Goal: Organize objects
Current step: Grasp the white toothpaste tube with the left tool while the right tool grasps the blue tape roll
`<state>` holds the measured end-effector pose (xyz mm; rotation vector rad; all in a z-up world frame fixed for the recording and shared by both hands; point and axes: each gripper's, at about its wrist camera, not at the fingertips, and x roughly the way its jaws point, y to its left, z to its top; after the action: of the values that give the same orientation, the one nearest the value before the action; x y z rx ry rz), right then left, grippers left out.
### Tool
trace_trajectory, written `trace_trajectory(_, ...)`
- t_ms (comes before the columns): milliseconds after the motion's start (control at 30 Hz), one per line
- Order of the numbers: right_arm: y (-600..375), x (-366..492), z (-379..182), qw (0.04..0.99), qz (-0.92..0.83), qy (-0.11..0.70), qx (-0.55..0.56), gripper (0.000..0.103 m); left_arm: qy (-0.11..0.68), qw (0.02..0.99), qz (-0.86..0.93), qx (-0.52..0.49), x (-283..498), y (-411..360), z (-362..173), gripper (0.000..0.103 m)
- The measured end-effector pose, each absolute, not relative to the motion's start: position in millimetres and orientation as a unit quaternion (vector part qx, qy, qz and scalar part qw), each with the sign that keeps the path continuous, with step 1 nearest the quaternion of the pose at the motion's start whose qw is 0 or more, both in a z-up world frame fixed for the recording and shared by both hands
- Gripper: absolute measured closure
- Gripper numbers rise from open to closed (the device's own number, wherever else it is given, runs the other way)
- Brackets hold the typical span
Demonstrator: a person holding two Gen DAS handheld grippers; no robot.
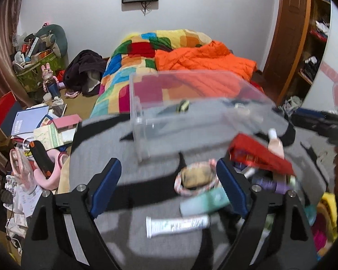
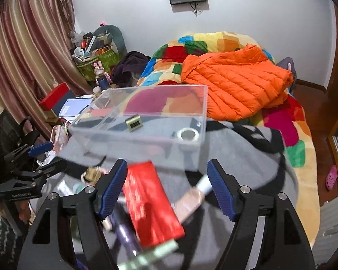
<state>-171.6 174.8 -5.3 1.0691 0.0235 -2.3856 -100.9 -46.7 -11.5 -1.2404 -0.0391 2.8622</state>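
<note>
A clear plastic box point(image 2: 146, 121) stands on a grey and black blanket point(image 2: 236, 148); it holds a tape roll point(image 2: 188, 134) and a small gold tag point(image 2: 134, 120). The box shows in the left wrist view point(image 1: 191, 103) too. In front of it lie a red packet point(image 2: 151, 202), a beige tube point(image 2: 191, 200), a white tube point(image 1: 176, 225), a teal item point(image 1: 205, 200) and a tan pouch with a cord rim point(image 1: 197, 176). My left gripper point(image 1: 169, 186) is open over the pouch and tubes. My right gripper point(image 2: 166, 186) is open over the red packet.
A bed with a colourful quilt point(image 2: 288, 126) and an orange jacket point(image 2: 234, 85) lies behind the box. Books, boxes and bags clutter the floor at the left point(image 1: 33, 126). A curtain point(image 2: 22, 56) hangs at the left. A wardrobe point(image 1: 304, 45) stands at the right.
</note>
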Motion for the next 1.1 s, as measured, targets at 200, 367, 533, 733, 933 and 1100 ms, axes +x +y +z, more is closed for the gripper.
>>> trace_trajectory(200,186.2,-122.1,-17.6,0.264,-0.879,0.033,0.395,0.032,0.01,0.033,0.906,-0.421,-90.3,-43.4,-41.2,0.015)
trace_trajectory(367,193.6,-85.1,-33.8,0.277,-0.866,0.032,0.415,0.032,-0.007,0.073,0.889,-0.452,-89.0,-43.8,-61.2,0.015)
trace_trajectory(533,196.2,-57.5,-51.0,0.267,-0.86,0.042,0.432,0.032,-0.031,0.084,0.887,-0.453,-79.6,-44.9,-63.6,0.015)
trace_trajectory(733,200.4,-40.9,-68.1,0.259,-0.854,0.043,0.449,0.032,-0.024,0.083,0.89,-0.448,-65.6,-42.3,-64.5,0.015)
trace_trajectory(933,199.7,-38.4,-73.9,0.247,-0.859,0.059,0.445,0.062,-0.012,0.077,0.893,-0.443,-51.6,-39.5,-63.2,0.015)
trace_trajectory(1100,200.6,-48.4,-68.2,0.248,-0.864,0.049,0.435,0.067,0.025,0.054,0.901,-0.43,-53.9,-42.9,-54.1,0.015)
